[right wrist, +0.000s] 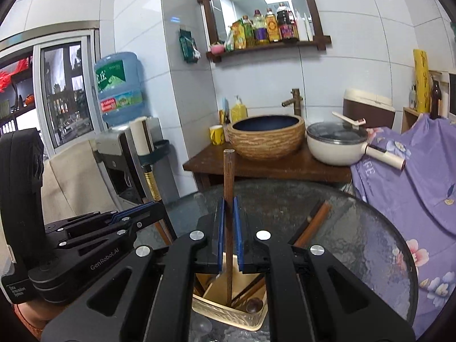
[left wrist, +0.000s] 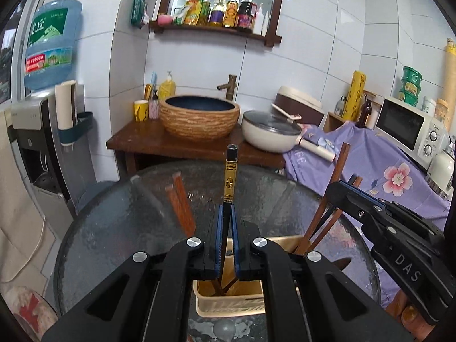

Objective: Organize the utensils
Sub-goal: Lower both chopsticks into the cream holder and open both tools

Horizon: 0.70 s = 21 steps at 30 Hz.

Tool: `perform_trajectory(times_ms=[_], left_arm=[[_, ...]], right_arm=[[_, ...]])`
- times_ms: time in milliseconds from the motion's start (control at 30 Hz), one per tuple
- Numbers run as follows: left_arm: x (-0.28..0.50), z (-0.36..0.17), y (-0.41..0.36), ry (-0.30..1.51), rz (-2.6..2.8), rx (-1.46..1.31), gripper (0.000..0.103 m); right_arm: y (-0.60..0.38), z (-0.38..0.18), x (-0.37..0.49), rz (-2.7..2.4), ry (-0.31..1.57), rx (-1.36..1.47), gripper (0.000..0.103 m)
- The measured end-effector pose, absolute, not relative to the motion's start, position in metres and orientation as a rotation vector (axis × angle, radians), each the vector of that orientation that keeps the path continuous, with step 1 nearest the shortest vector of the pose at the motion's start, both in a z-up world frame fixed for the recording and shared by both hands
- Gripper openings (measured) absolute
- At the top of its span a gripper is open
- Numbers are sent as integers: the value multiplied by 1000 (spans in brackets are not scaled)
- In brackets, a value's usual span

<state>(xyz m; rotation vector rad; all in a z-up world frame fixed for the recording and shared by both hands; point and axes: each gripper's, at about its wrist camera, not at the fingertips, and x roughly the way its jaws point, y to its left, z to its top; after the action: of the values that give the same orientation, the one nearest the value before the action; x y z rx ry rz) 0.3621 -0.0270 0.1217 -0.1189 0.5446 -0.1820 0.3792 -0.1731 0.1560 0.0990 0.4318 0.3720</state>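
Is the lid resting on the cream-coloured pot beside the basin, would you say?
Yes, a glass lid covers the cream-coloured pot beside the woven-patterned basin.

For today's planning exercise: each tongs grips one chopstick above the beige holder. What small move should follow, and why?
Probably lower both until the tips bottom out, then open: the black gold-banded chopstick in the left tongs and brown wooden chopstick in the right tongs already point into the beige plastic utensil holder.

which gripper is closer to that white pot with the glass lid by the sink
Right, though only slightly. The right gripper, holding a brown chopstick, sits on the white pot's side of the table; the left gripper is beside it, farther over.
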Motion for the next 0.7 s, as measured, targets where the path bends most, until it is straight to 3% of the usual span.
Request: perform_trajectory(times_ms=[67, 367, 433, 467, 500, 600, 700], left_arm=[[362, 114, -26, 557, -187, -121, 2], [352, 103, -23, 549, -188, -118, 3], [342, 106, -20, 524, -184, -117, 13], [334, 107, -18, 507, -179, -122, 26], [330, 108, -17, 496, -175, -125, 40], [304, 106, -9, 449, -139, -109, 54], [285, 99, -1, 445, -106, -107, 69]], right_arm=[[-172, 146, 382, 369, 450, 95, 7], [-174, 126, 386, 361, 465, 105, 8], [-176, 127, 383, 368, 462, 103, 9], [-176, 128, 381, 366, 457, 101, 10], [-177, 129, 377, 365, 449, 99, 17], [-182, 134, 362, 347, 412, 110, 54], [-183, 138, 343, 344, 379, 95, 54]])
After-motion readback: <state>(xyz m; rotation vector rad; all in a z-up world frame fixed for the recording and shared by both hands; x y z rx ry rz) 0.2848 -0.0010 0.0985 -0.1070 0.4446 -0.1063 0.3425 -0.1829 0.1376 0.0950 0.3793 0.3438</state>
